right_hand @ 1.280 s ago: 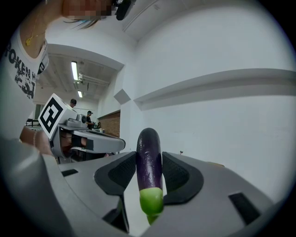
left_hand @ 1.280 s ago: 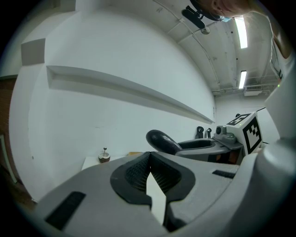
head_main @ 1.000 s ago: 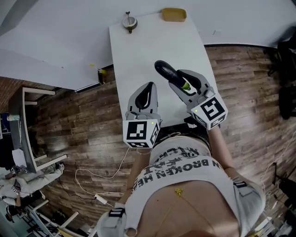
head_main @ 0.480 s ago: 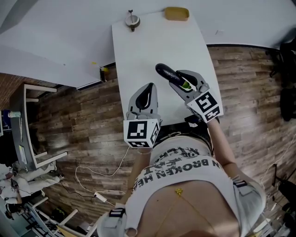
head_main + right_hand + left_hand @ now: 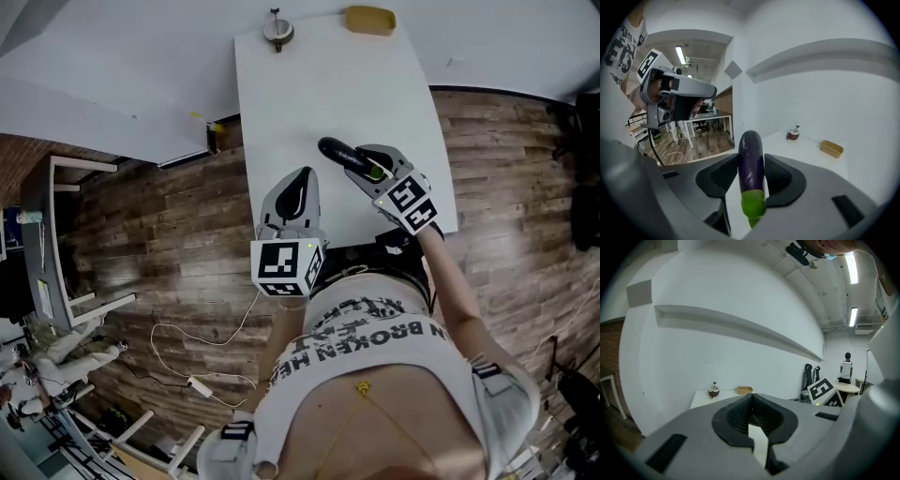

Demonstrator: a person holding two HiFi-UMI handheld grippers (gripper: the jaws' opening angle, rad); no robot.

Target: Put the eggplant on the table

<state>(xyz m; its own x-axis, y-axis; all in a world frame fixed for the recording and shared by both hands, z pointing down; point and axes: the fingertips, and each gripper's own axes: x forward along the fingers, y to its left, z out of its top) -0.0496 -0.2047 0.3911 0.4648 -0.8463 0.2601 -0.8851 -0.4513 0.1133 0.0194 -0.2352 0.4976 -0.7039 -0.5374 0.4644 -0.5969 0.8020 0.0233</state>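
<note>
Grips the eggplant (image 5: 751,159) in the right gripper (image 5: 373,169), jaws pressed on both sides near the green cap end, purple tip sticking out ahead. Holds it over the near half of the white worktop (image 5: 328,84), a little right of centre. Cannot tell from any view whether it touches the surface; looks just above. Carries nothing in the left gripper (image 5: 293,199): jaws together at the tips, empty, parked beside the right one by the near edge of the worktop. At the far end, well apart from the eggplant: small brown cup with a stick (image 5: 277,30) and yellow dish (image 5: 369,20).

Reads as the set-down step, not yet done: eggplant in grip, not resting free.

Next, probably:
- Bring down until the underside sits on bare worktop.
- Keep roughly level so the long side lands flat.
- Open the right jaws only once the weight is on the surface, then back off along the jaw line without dragging.

Needs care with rolling: round, smooth body, likely to turn sideways once freed. Plenty of bare worktop ahead, so no crowding to worry about. No call for the left gripper, judging by the layout.
</note>
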